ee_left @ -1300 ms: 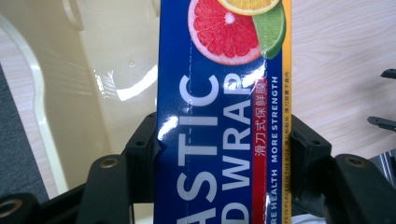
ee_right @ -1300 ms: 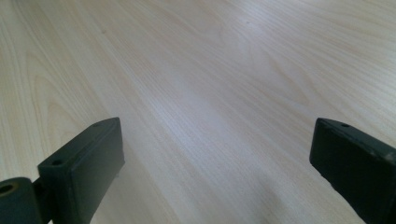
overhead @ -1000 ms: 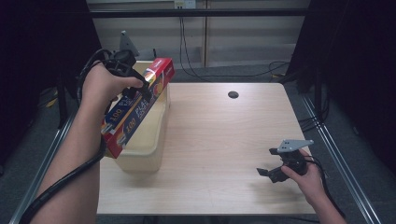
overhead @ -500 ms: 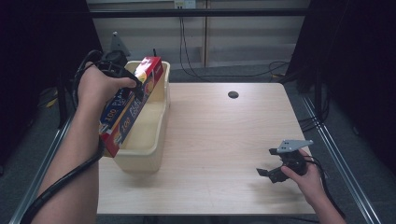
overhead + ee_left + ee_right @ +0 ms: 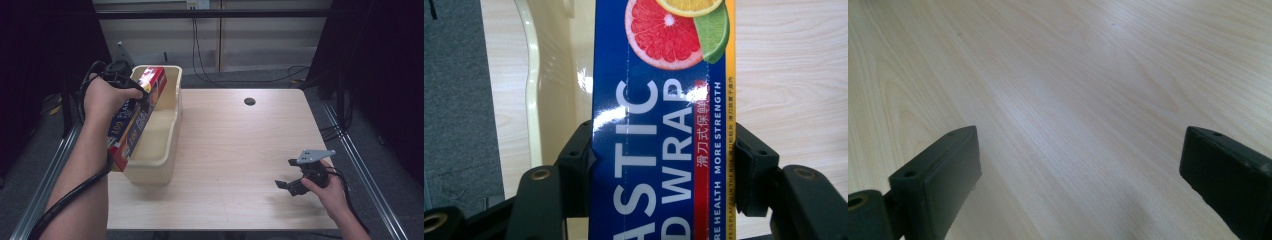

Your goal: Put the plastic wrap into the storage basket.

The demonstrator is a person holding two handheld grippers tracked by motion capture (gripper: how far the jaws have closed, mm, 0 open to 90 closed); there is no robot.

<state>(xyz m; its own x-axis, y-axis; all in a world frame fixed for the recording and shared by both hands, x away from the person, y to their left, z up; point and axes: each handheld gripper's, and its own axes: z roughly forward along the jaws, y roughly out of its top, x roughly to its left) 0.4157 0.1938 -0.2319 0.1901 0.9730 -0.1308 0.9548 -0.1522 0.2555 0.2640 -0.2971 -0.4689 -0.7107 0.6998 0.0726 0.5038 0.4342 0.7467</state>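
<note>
Glossy cardboard wrap box point(image 5: 659, 130), glossy plastic bin point(image 5: 167, 145), matt wooden table point(image 5: 240, 150)

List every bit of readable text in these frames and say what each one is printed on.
"ASTIC" over "D WRAP", cut off by the frame: white letters on the plastic wrap box clamped in the left tool.
"MORE STRENGTH": small white print along the same box.
"100": on the box's side in the high view.
Chinese characters on the red strip and fine print on the yellow edge: too small to read.
Cream bin, table and right tool: no text.
</note>
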